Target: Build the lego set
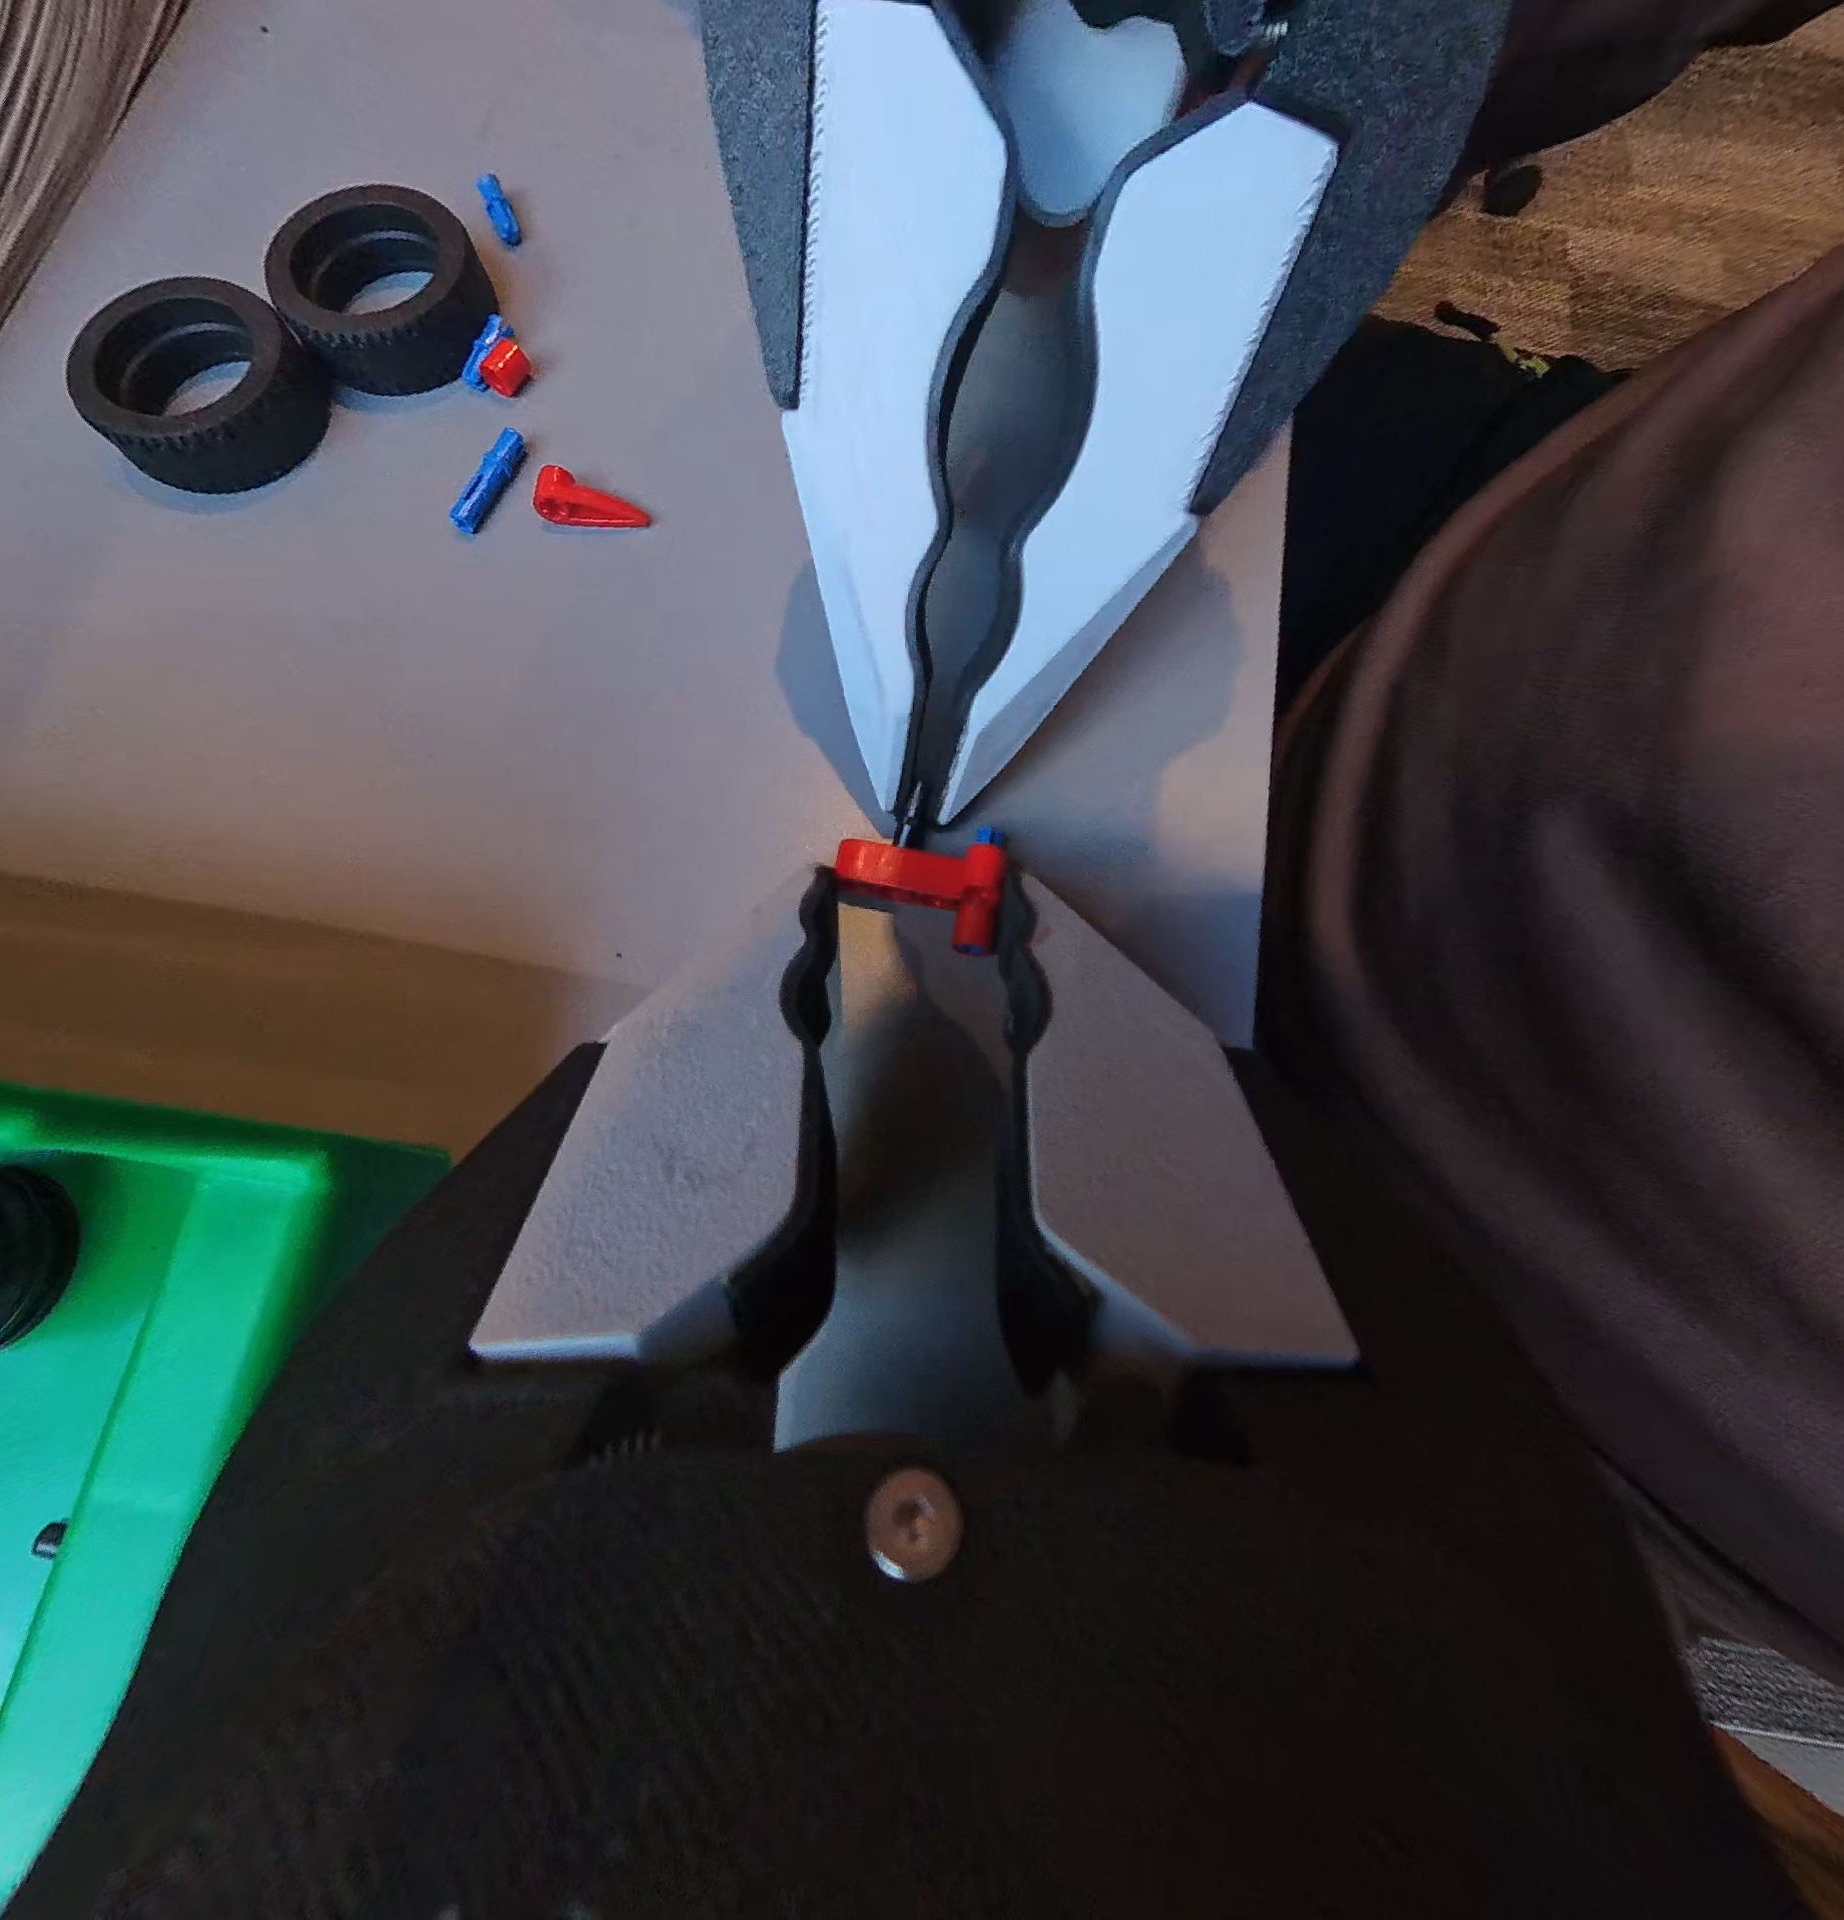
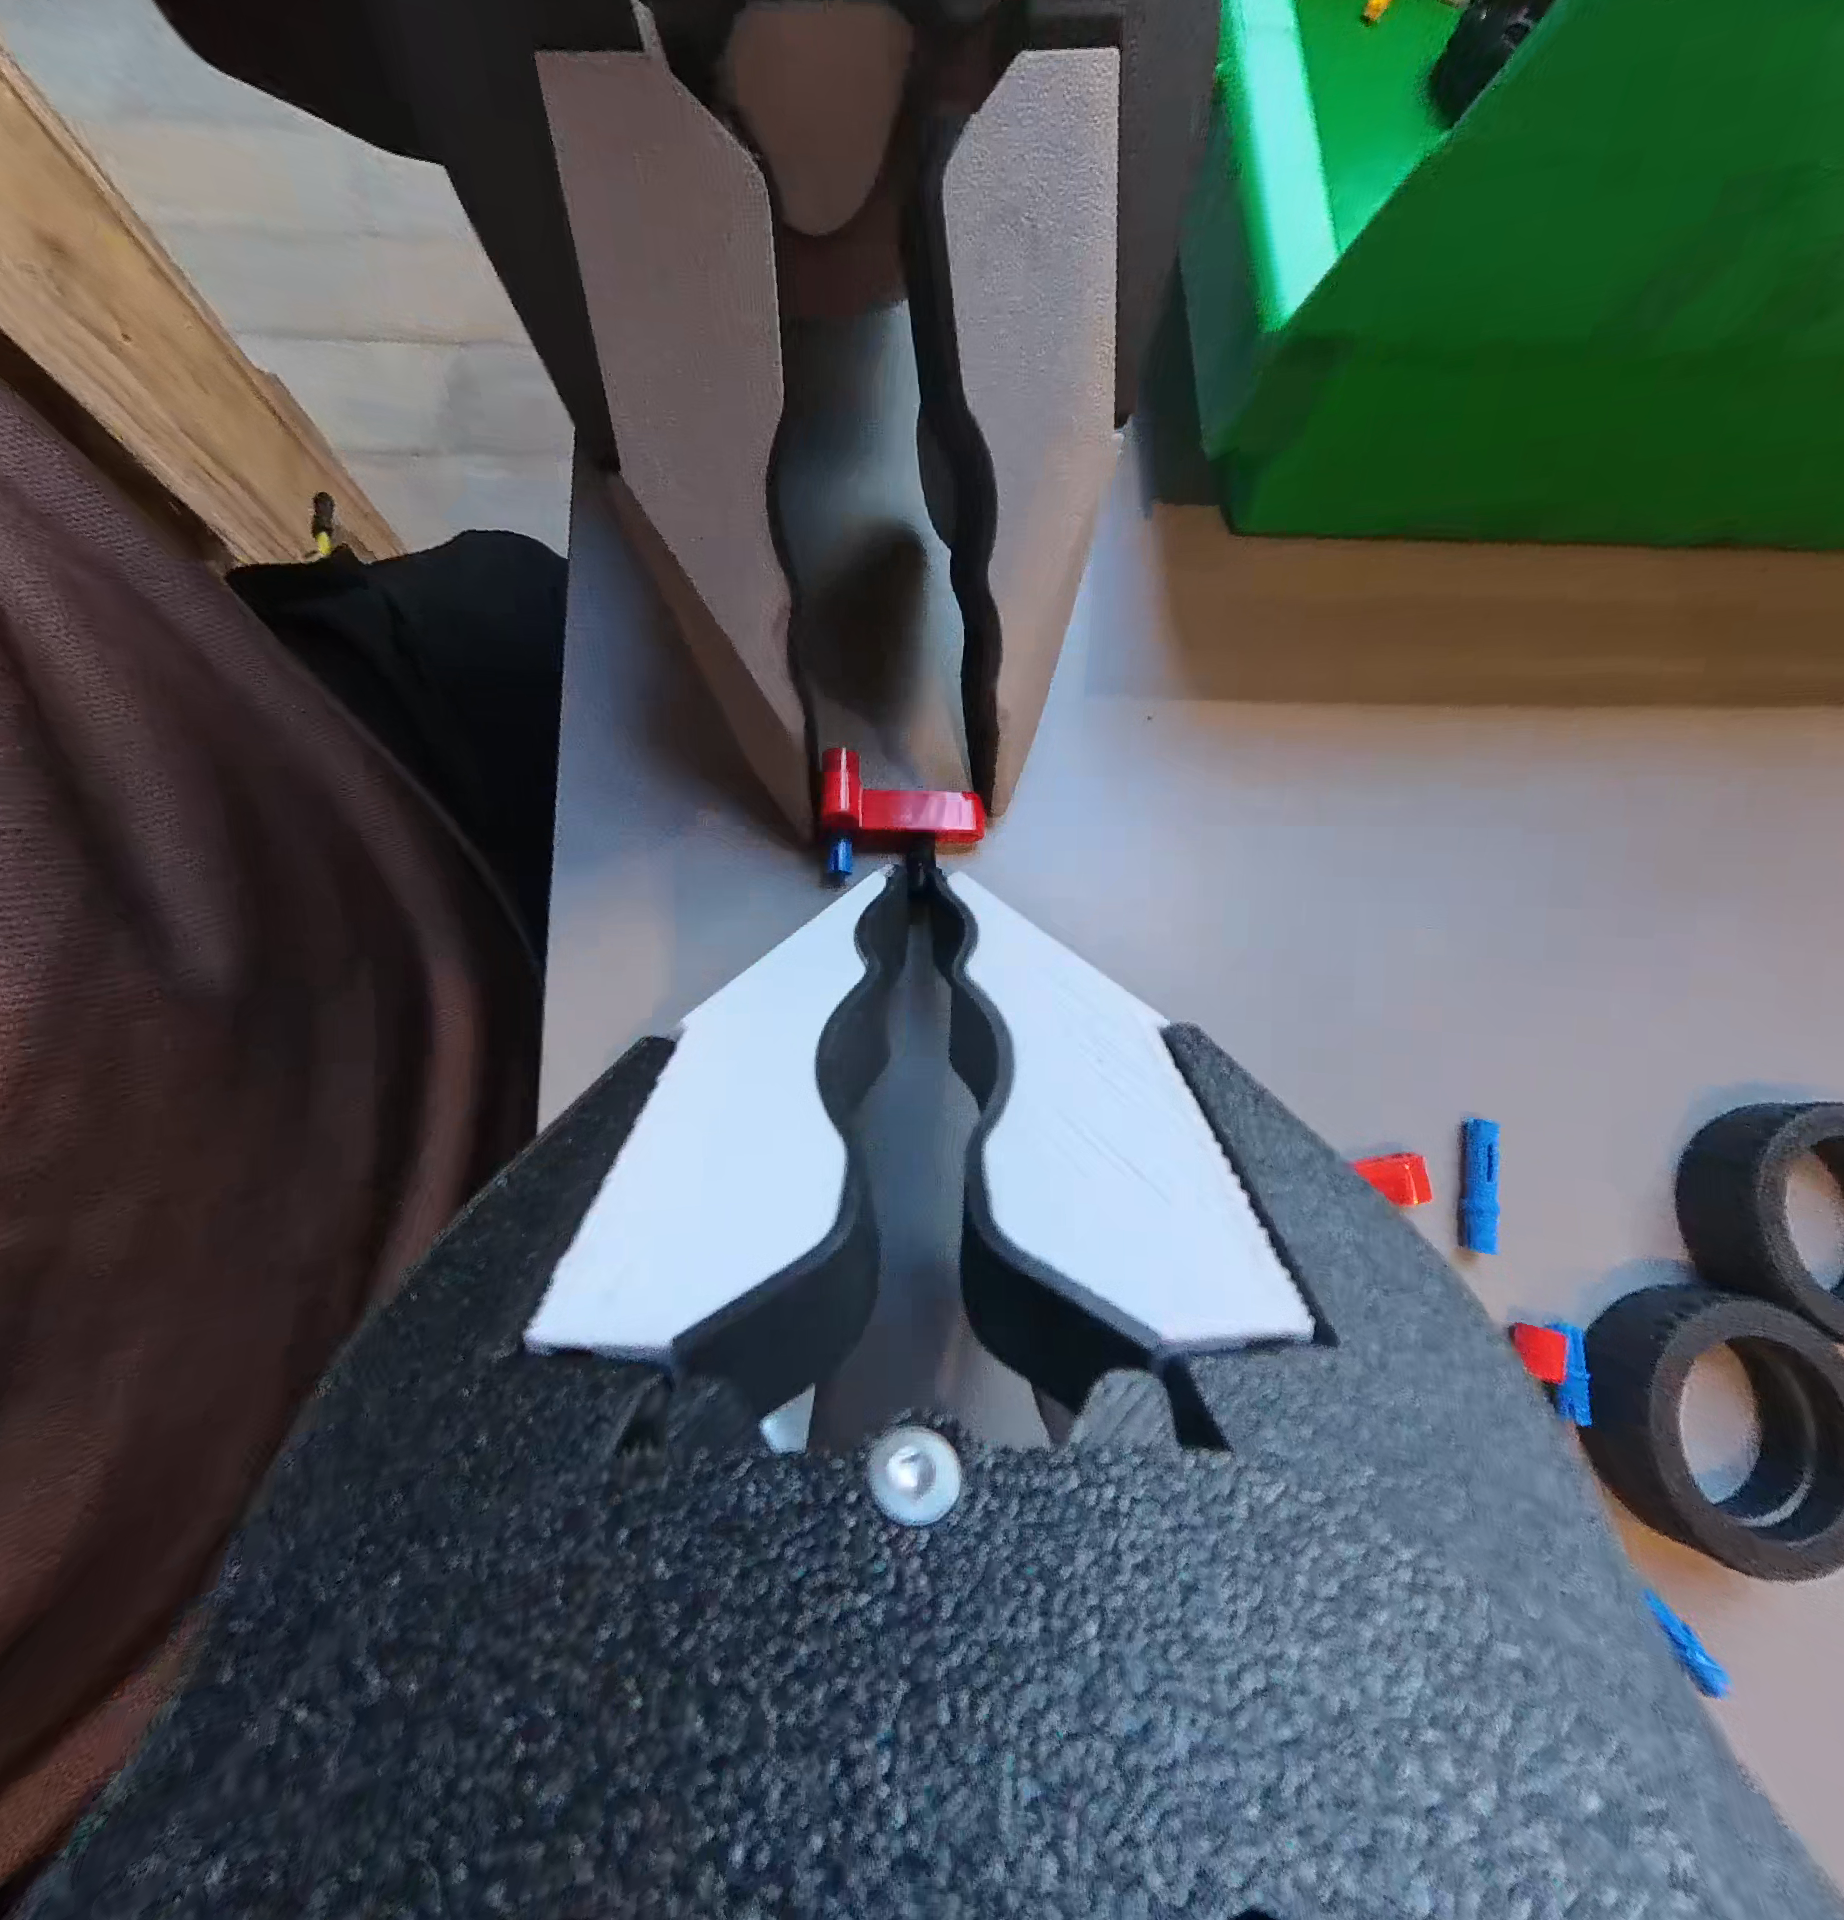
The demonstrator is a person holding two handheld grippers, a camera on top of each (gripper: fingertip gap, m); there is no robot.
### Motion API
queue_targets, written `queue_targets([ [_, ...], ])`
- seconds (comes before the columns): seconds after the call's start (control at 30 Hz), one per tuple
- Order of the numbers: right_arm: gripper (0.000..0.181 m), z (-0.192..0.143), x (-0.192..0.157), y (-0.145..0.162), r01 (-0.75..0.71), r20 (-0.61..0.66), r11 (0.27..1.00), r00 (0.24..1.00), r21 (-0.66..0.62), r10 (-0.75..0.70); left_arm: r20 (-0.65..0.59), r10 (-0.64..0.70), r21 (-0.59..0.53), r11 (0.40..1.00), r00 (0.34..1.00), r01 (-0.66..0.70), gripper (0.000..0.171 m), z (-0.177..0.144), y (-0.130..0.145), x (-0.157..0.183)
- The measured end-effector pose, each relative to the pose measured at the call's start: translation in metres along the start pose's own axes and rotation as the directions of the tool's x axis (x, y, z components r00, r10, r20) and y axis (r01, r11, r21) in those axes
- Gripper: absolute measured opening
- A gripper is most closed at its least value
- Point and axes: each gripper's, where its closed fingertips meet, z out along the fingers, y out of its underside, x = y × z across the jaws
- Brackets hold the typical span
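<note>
Left claw (image 1: 913,883) clamps red beam (image 1: 897,868); right claw (image 2: 918,873) pinches black pin (image 2: 920,854) at hole (tips nearly closed). Risk: misaligned push, pin slips.

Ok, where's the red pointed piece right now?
In the left wrist view, the red pointed piece lies on the table at upper left, beside a blue pin, below the two black tyres.

A pale grey table top (image 1: 326,707) fills most of both views. A bright green bin (image 2: 1583,343) stands on it at one end, its near wall touching the surface; the same green bin (image 1: 118,1351) shows in the left wrist view. A person's brown garment (image 1: 1583,935) hangs just past the table's edge. A wooden board (image 2: 118,343) slants beyond that same edge, below table level.
</note>
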Motion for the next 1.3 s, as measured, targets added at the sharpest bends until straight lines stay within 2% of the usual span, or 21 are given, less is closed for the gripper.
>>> queue_targets([
  [0.1, 0.001, 0.0011, -0.0006, 0.0003, -0.01, 0.027, 1.0, 1.0, -0.007, 0.01, -0.008, 0.002, 0.0, 1.0, 1.0, -0.002, 0.03, -0.0005, 0.0005, 0.0008],
  [0.27, 0.002, 0.0019, -0.0007, 0.0004, -0.153, 0.062, 0.988, 0.986, -0.021, 0.154, 0.007, 0.002, -0.004, 1.0, 1.0, -0.002, 0.03, -0.0004, 0.0003, 0.0004],
  [0.37, 0.002, 0.0014, -0.0025, -0.001, -0.415, 0.195, 0.909, 0.89, -0.034, 0.413, 0.033, 0.002, -0.002, 1.0, 0.999, -0.001, 0.029, -0.0003, 0.0001, 0.0005],
  [0.5, 0.002, 0.0015, -0.0027, -0.0029, -0.549, 0.287, 0.834, 0.791, -0.059, 0.541, 0.052, 0.022, 0.0, 1.0, 0.998, -0.022, 0.029, -0.0005, -0.0001, 0.0005],
  [0.63, 0.002, 0.003, -0.0018, -0.0027, -0.425, 0.186, 0.905, 0.887, -0.026, 0.423, 0.07, 0.04, -0.002, 0.999, 0.997, -0.04, 0.029, -0.0011, 0.0002, 0.0005],
  [0.9, 0.003, 0.0014, 0.0007, -0.0002, -0.29, 0.07, 0.957, 0.954, -0.018, 0.29, 0.035, -0.013, 0.004, 1.0, 0.999, 0.013, 0.029, -0.0008, 0.0007, 0.0002],
  [1.07, 0.011, -0.0023, 0.0041, 0.0029, -0.261, 0.022, 0.965, 0.965, -0.013, 0.261, 0.026, -0.023, 0.005, 1.0, 0.999, 0.023, 0.029, -0.0007, 0.0006, 0.0002],
  [1.3, 0.007, -0.005, 0.0045, 0.0068, -0.226, 0.003, 0.974, 0.974, -0.025, 0.226, 0.031, -0.018, 0.005, 1.0, 0.999, 0.017, 0.029, -0.0006, 0.0005, 0.0004],
])
